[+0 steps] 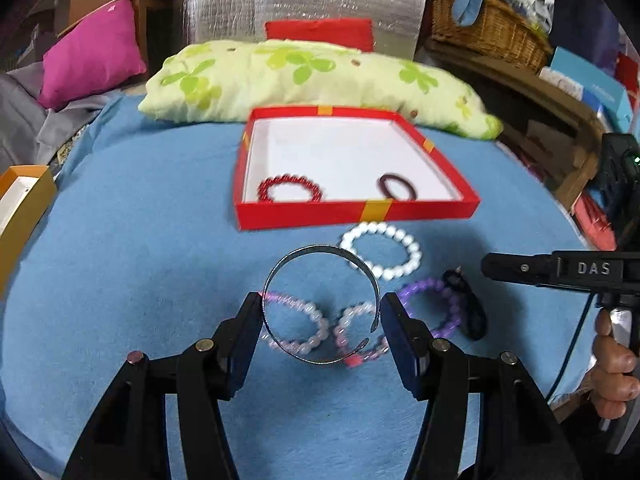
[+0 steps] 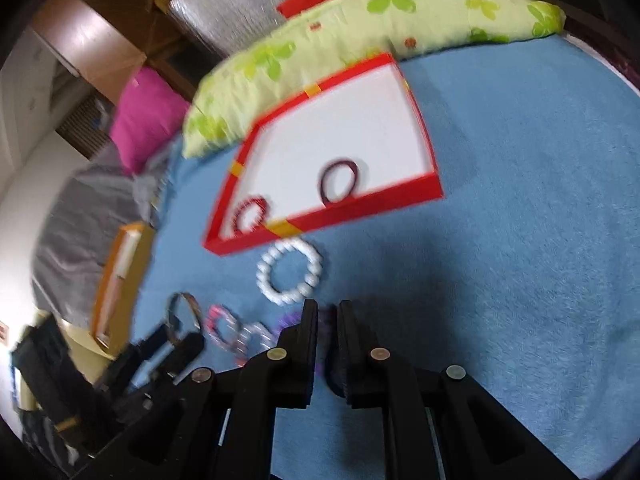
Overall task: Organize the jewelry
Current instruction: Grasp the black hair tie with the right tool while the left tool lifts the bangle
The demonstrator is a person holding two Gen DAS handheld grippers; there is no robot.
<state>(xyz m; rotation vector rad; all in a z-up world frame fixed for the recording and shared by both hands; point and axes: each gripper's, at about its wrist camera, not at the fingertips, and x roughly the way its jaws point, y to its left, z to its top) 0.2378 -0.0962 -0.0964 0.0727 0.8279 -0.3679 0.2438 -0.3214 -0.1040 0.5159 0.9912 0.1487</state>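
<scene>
Nearest the lens: left gripper (image 1: 322, 312), fingers wide apart, each pad bearing on an outer side of the cuff (image 1: 320, 304). Cuff is a thin open metal band, standing on edge, raised off the blanket (image 1: 140, 220) between the pads; gap faces lower right.

Largest to smallest:
- Blanket, blue, soft pile, covers the whole work surface.
- Pillow (image 1: 312, 80), green floral, along the far edge.
- Box (image 1: 356, 210), red, shallow, white floor, just in front of the pillow. Holds a red bracelet (image 1: 289, 189) at near left and a dark band (image 1: 397, 187) at near right.
- Right gripper (image 2: 327, 320), low over the blanket; jaws nearly together. Something purple and dark shows in the slot; cannot tell if it is gripped.
- White bracelet (image 1: 382, 249), loose, just outside the box front wall.
- Purple bracelet (image 1: 434, 306), beside a black tie (image 1: 468, 304).
- Pink bracelets (image 1: 320, 332), two, overlapping, under the cuff.

Handling judgement: cuff looks light, stiff but springy, smooth. Squeezing across the open side would probably flex it and let it slip or rotate. Hold on the two solid arcs, modest pressure. Beaded pieces likely limp; take across the bead string.
</scene>
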